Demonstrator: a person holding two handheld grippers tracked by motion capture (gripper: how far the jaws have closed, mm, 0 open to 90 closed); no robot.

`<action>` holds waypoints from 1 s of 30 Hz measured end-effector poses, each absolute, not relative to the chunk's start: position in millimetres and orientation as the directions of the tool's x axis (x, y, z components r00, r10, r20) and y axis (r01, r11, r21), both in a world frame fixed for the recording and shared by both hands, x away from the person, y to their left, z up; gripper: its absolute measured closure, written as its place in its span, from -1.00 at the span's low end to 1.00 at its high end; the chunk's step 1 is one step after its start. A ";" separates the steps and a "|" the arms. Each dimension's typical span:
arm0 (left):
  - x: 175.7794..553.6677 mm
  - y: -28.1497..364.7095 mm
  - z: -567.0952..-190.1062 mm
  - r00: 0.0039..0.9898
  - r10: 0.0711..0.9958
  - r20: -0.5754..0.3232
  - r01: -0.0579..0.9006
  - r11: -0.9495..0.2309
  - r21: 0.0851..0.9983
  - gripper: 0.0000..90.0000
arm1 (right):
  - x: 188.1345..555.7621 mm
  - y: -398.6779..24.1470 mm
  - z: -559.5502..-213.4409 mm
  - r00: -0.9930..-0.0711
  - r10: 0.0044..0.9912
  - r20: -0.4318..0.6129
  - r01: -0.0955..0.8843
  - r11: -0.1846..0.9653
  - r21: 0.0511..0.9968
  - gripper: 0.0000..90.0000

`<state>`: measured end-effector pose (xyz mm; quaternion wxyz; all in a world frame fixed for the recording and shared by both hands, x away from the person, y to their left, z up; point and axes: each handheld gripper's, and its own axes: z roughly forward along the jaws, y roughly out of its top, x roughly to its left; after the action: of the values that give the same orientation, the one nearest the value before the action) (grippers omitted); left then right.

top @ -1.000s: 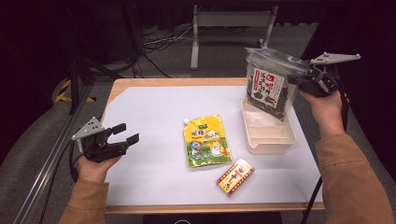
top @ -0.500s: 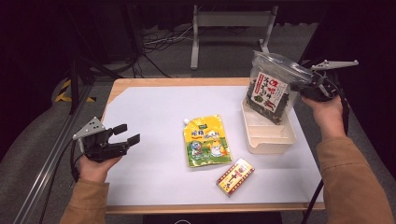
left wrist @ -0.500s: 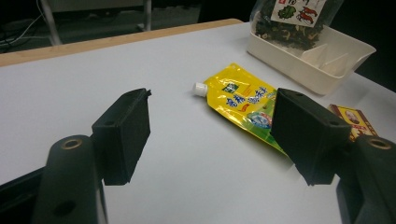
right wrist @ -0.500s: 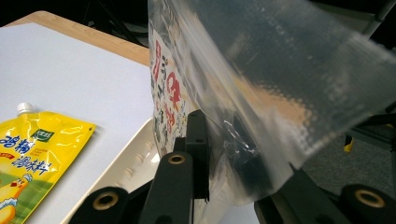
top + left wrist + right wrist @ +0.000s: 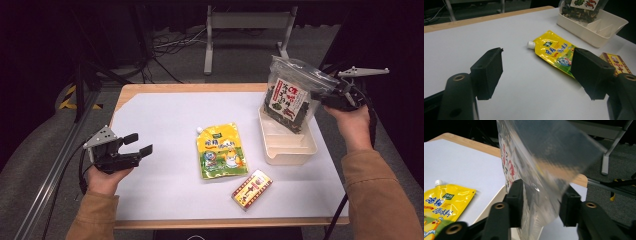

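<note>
A clear zip bag of dark seaweed with a red-and-white label (image 5: 289, 97) stands with its bottom in the cream tray (image 5: 295, 150) at the table's right. My right gripper (image 5: 322, 95) is at the bag's upper right side. In the right gripper view the bag (image 5: 544, 157) passes between the jaws of that gripper (image 5: 540, 202), which have just been opening and now stand apart around it. My left gripper (image 5: 138, 144) hovers over the left of the white table, open with nothing between its jaws (image 5: 536, 70).
A yellow spouted pouch (image 5: 221, 150) lies flat mid-table, white cap pointing away. A small red-and-yellow box (image 5: 252, 189) lies near the front edge. The tray (image 5: 599, 37) has dividers inside. Metal stand legs and cables lie on the floor beyond the table.
The right hand has lowered the seaweed bag so its bottom sits in the tray, and the right jaws have parted. The left hand has stayed where it was.
</note>
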<state>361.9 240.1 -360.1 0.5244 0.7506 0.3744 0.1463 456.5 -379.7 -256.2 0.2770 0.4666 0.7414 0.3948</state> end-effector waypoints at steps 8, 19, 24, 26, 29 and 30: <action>366.9 234.1 -359.3 0.686 0.708 -0.168 0.422 -0.199 0.884 -0.47 | 440.3 -385.5 -259.1 -0.399 0.917 -0.031 0.444 0.222 0.868 -0.09; 371.1 219.2 -357.4 0.721 0.680 -0.136 0.406 -0.256 0.877 -0.64 | 405.9 -385.8 -263.3 -0.424 0.905 -0.037 0.419 0.232 0.878 -0.14; 372.0 213.6 -358.9 0.724 0.676 -0.138 0.418 -0.271 0.867 -0.66 | 390.5 -377.1 -267.6 -0.469 0.882 -0.046 0.393 0.255 0.884 -0.14; 371.8 212.8 -358.2 0.720 0.680 -0.138 0.422 -0.271 0.865 -0.66 | 386.2 -374.8 -268.5 -0.479 0.877 -0.048 0.382 0.258 0.887 -0.14; 372.8 212.3 -357.8 0.719 0.678 -0.154 0.431 -0.260 0.864 -0.68 | 380.1 -370.8 -270.4 -0.501 0.865 -0.045 0.369 0.260 0.893 -0.15; 372.8 212.3 -357.8 0.719 0.678 -0.154 0.431 -0.260 0.864 -0.68 | 380.1 -370.8 -270.4 -0.501 0.865 -0.045 0.369 0.260 0.893 -0.15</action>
<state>372.8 212.3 -357.8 0.4951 0.7837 0.3537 0.1251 380.1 -370.8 -270.4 0.2785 0.4149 0.7431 0.4450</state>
